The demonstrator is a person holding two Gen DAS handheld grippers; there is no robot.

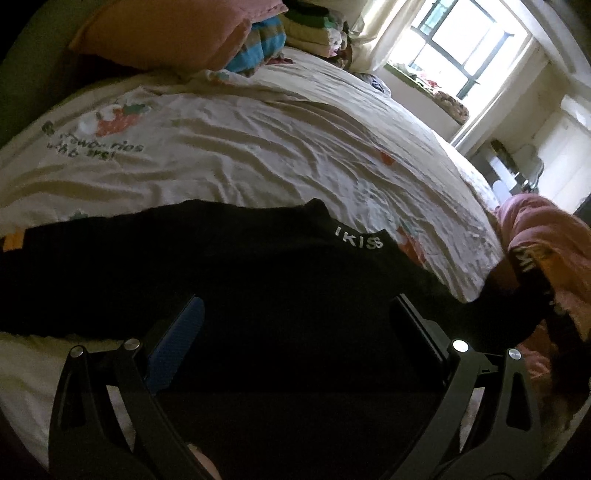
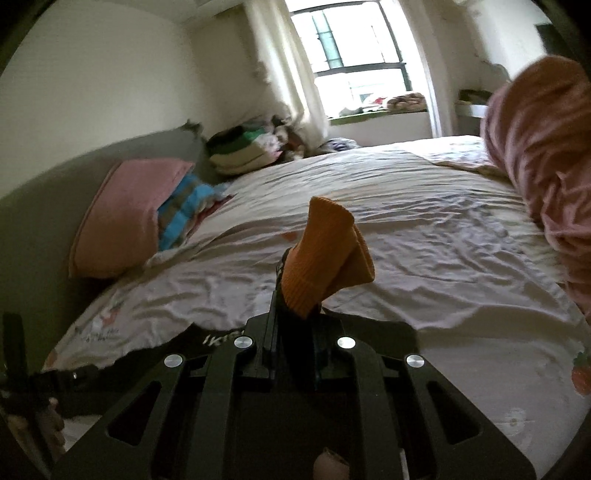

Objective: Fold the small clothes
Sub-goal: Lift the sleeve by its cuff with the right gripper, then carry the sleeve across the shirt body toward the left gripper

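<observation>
**Black sock on the bed, orange cuff in the right tool**

Left wrist view: the left tool point(image 1: 295, 325) stands with its jaws wide apart, a blue pad on the left finger, the right finger dark. Both fingers hang over a black sock point(image 1: 229, 266) that lies stretched across the near part of the bed point(image 1: 277, 155); whether the fingers touch the cloth cannot be told. White letters run along the sock's far edge, and an orange patch shows at its far left end. The bed carries a rumpled cream sheet printed with strawberries. At the far left a pink pillow point(image 1: 173, 33) leans by a heap of folded clothes point(image 1: 310, 26). A pink sleeve point(image 1: 546, 236) enters from the right. A bright window point(image 1: 461, 40) stands at the far right.

Right wrist view: the right tool point(image 2: 295, 299) is nearly closed, pinching the ribbed orange cuff point(image 2: 325, 254) of a sock, which stands up above the fingertips over the sheet. Black cloth trails below the tool towards the near left, where the other tool shows dimly. The pink pillow lies at the left, the sleeve at the right
</observation>
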